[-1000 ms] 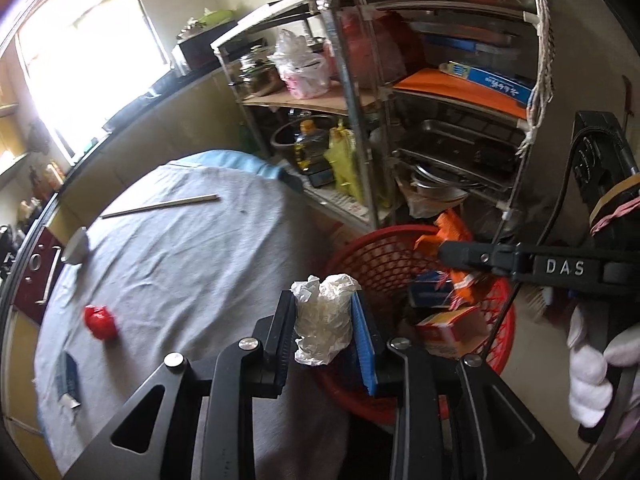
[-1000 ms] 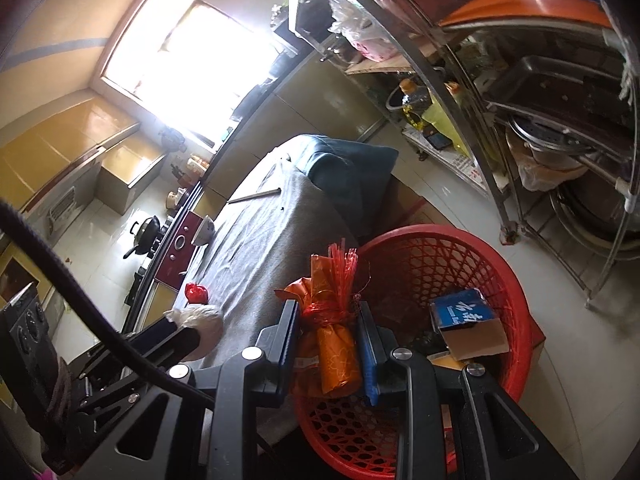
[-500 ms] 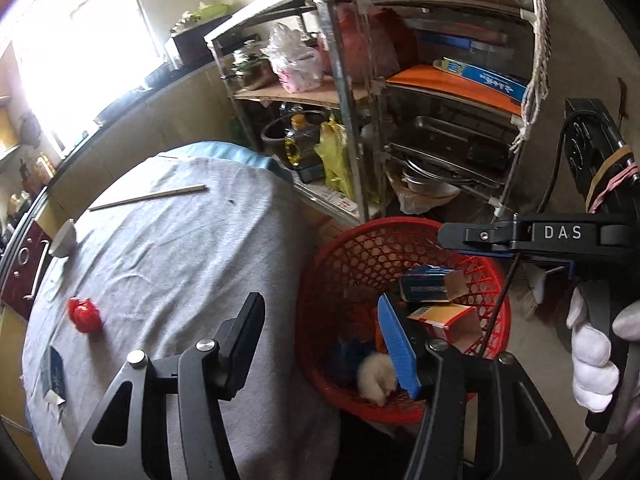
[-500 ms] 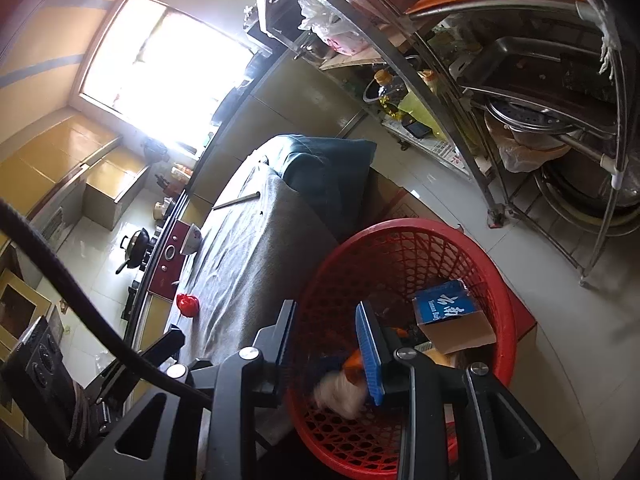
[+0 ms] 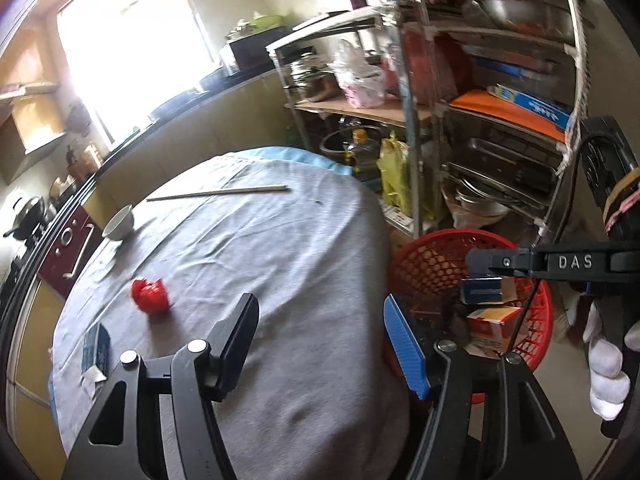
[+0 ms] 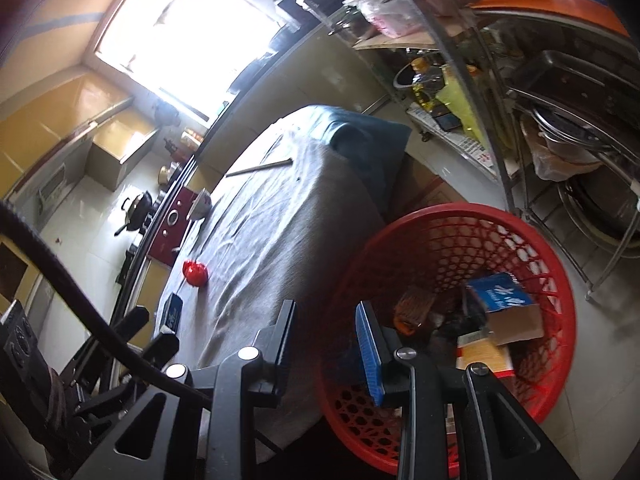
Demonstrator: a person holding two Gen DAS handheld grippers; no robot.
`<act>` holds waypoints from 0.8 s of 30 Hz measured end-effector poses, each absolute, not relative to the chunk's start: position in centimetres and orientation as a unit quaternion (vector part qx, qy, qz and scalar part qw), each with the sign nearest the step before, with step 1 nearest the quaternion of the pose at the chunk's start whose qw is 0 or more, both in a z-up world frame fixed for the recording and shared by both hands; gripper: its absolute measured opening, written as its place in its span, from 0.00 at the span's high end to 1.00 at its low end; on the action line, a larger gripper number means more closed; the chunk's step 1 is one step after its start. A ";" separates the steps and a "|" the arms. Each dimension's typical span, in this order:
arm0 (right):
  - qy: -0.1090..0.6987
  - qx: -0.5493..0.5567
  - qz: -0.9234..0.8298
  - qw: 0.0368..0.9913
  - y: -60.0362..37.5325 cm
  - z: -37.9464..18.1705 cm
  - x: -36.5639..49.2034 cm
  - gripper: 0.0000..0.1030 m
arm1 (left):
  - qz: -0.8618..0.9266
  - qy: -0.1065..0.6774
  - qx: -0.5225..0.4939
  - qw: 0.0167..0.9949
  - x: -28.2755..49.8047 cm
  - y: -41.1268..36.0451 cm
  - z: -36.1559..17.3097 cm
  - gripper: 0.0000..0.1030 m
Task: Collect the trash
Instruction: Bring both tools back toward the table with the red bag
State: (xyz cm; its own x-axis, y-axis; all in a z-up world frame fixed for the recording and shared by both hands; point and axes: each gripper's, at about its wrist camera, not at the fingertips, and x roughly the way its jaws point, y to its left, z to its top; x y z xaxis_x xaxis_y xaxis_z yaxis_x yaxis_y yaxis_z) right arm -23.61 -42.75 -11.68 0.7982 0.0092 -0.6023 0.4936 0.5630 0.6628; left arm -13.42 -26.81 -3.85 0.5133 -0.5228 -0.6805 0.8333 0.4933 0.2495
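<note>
A red mesh basket [image 5: 424, 256] [image 6: 440, 216] stands on the floor beside the grey-clothed table [image 5: 260, 248] [image 6: 280, 216]. It holds boxes [image 6: 504, 304] and an orange wrapper [image 6: 412, 308]. My left gripper [image 5: 320, 332] is open and empty over the table's edge. My right gripper [image 6: 326, 336] is open and empty above the basket's near rim; it also shows in the left wrist view [image 5: 560, 262]. On the table lie a red crumpled piece [image 5: 150, 290] [image 6: 195, 273] and a blue-white packet [image 5: 95, 346] [image 6: 172, 312].
A white bowl [image 5: 119, 222] and a long stick [image 5: 218, 193] lie at the table's far side. A metal shelf rack [image 5: 412, 120] with pots, bags and trays stands right behind the basket. A stove counter [image 6: 172, 216] runs along the table's left.
Both grippers opened and dropped their loads, the white crumpled wad and the orange wrapper, into the basket. Both now sit empty, and the left one has swung back toward the table.
</note>
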 end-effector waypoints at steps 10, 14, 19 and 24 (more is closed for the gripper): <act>0.313 0.408 -0.128 0.848 -39.5 -10.4 -19.8 0.68 | -0.380 0.283 0.246 0.846 -9.6 -22.8 -3.4 0.36; 0.321 0.391 -0.121 0.854 -38.3 -9.6 -18.3 0.67 | -0.368 0.286 0.232 0.854 -8.2 -21.1 -3.3 0.35; 0.332 0.367 -0.109 0.862 -36.5 -8.5 -15.9 0.67 | -0.349 0.296 0.215 0.863 -6.1 -18.9 -3.9 0.35; 0.340 0.325 -0.092 0.878 -33.9 -7.5 -12.7 0.67 | -0.299 0.313 0.185 0.882 -2.8 -14.7 -5.1 0.34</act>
